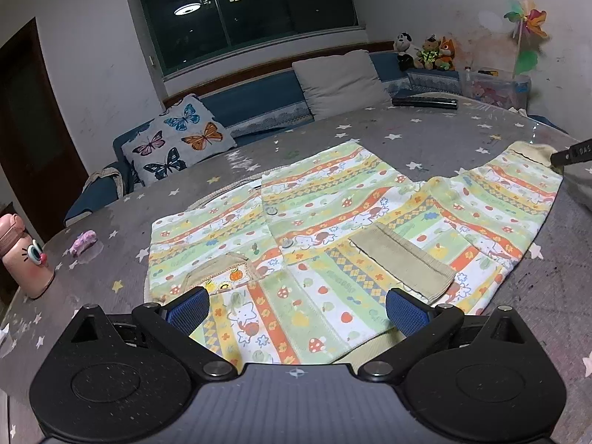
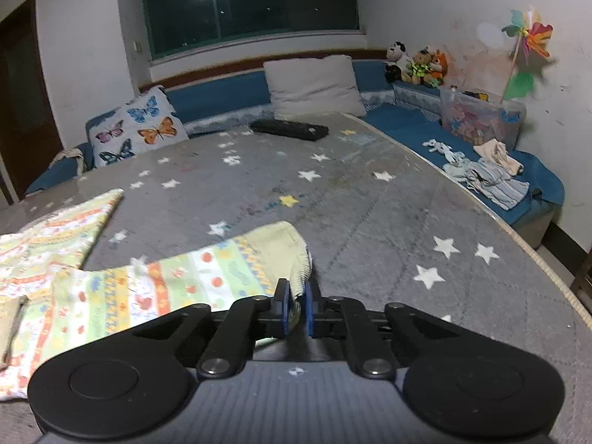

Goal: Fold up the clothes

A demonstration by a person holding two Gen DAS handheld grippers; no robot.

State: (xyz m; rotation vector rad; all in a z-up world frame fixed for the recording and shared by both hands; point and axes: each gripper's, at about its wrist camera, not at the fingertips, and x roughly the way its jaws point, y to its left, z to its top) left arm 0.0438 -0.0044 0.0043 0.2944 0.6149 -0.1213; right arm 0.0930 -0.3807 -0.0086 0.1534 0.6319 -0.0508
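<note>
Sleeve is the thing to watch here. The patterned shirt (image 1: 296,229) lies flat on the star-print worktop (image 2: 370,192), body toward the left and one long sleeve (image 2: 177,281) running out to the right, its long axis roughly side to side. That cuff (image 2: 288,244) end sits right at the right gripper (image 2: 294,305), so the right hand is clearly the nearer one for folding it back over the body. Its jaws are clamped tight on the cuff edge, fabric pinched between the blue pads. The left gripper (image 1: 298,305) hovers over the shirt's near hem, jaws wide apart, gripping nothing; can't tell if its pads touch the cloth. My guess: the sleeve gets carried leftward across the chest next.
</note>
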